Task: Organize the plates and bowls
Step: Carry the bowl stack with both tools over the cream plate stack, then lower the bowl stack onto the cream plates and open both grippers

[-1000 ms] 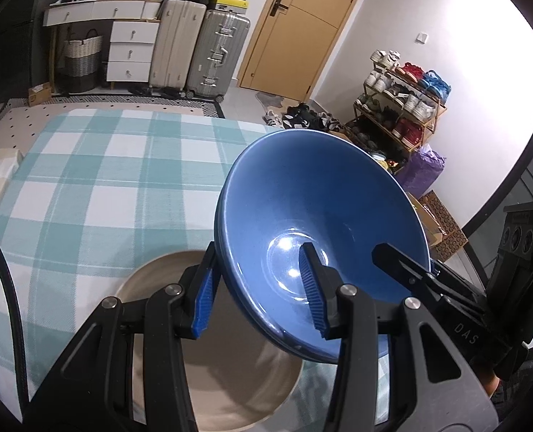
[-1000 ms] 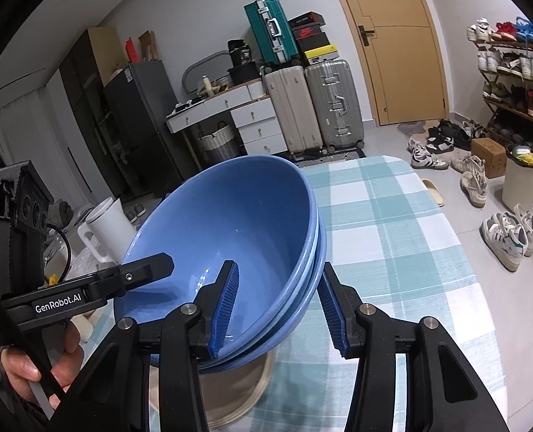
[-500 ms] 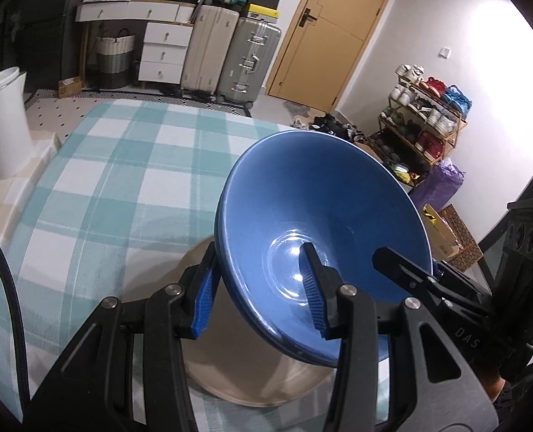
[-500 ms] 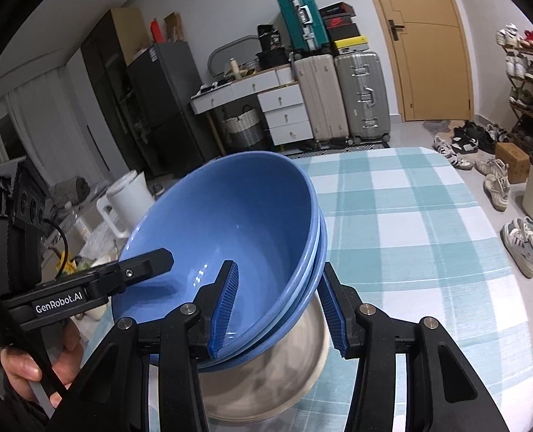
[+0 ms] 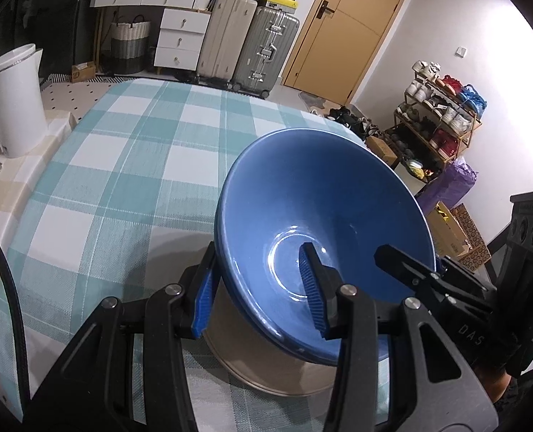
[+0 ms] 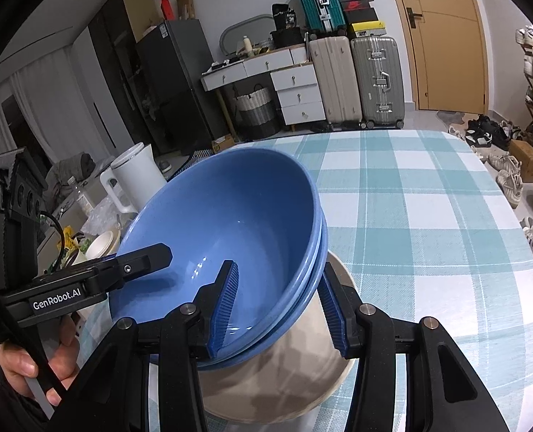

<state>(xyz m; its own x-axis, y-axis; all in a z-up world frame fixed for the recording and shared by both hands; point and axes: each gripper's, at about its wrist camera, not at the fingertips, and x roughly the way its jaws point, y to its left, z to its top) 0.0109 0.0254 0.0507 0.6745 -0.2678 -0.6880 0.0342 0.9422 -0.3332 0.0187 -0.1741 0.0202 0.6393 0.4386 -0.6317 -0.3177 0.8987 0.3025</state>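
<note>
At the far left of the left-wrist view a white kettle [image 5: 12, 100] stands well beyond and to the left of the fingers, off the edge of the teal checked tablecloth [image 5: 122, 165]. The left gripper [image 5: 259, 288] is clamped on the near wall of the stacked blue bowls [image 5: 320, 223]: one blue pad presses the outside on the left, the other sits inside the top bowl. The stack is tilted, with its open side facing the camera. Under and just past the fingertips lies a beige plate [image 5: 266, 370] on the cloth; whether the bowls touch it cannot be told. To the right of the fingers, the other gripper's black finger reaches in over the far rim. In the right-wrist view, a hand [image 6: 32, 356] holds the left tool at the left edge. The right gripper [image 6: 277, 306] grips the opposite side of the stack, its left pad inside the top bowl, its right pad outside against the lower bowl.
</note>
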